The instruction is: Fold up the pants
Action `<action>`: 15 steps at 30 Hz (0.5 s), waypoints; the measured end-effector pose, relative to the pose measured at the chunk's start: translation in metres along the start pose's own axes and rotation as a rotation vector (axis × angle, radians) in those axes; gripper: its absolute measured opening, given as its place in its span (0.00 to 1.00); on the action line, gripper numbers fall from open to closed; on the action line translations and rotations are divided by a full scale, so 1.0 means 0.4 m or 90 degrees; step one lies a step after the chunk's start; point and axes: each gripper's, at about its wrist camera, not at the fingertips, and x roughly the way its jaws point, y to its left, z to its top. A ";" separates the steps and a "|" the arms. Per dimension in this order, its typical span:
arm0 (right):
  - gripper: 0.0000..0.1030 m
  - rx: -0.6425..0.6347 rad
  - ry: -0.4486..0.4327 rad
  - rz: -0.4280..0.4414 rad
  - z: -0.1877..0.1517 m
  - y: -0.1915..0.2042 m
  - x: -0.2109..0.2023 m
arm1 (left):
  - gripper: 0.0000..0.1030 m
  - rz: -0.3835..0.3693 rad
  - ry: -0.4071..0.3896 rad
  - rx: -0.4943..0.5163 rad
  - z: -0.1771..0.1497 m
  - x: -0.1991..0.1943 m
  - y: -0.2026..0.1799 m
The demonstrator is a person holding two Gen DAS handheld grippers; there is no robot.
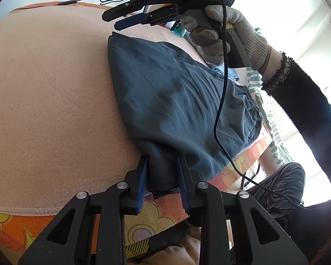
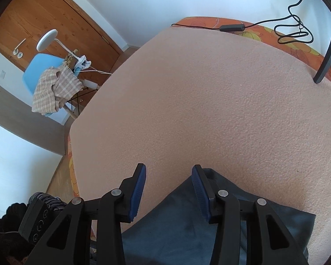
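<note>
My left wrist camera sits just behind the left gripper (image 1: 163,176), very near the cloth, and looks steeply down across the pants (image 1: 178,101) toward 1 o'clock. The right gripper (image 1: 112,21) and its gloved hand (image 1: 236,35) sit at 12 to 1 o'clock there, window light at 3. My right wrist camera rides behind the right gripper (image 2: 168,190), angled down over the blanket (image 2: 209,101) toward 12 o'clock, with a door (image 2: 46,17) and chair (image 2: 39,70) at 10 o'clock. Both views share the blanket, a corner of the pants (image 2: 187,227) and the cable (image 2: 293,33) at the far edge.
</note>
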 end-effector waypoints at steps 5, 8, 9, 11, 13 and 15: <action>0.45 0.018 0.008 -0.021 0.003 -0.033 0.019 | 0.22 0.002 0.000 0.002 0.002 -0.001 0.000; 0.43 0.022 0.023 -0.010 -0.008 -0.047 0.023 | 0.21 0.000 0.000 0.001 0.003 0.000 0.000; 0.41 0.022 0.030 -0.007 -0.014 -0.049 0.025 | 0.21 -0.001 0.000 0.001 0.003 -0.001 0.001; 0.37 0.011 0.040 -0.009 -0.023 -0.046 0.030 | 0.21 -0.003 0.000 -0.001 0.004 0.000 0.003; 0.25 0.000 0.048 -0.026 -0.032 -0.038 0.039 | 0.19 -0.001 -0.001 0.000 0.005 0.002 0.002; 0.09 -0.015 0.039 -0.064 -0.037 -0.025 0.043 | 0.15 0.005 -0.001 0.001 0.005 0.002 0.001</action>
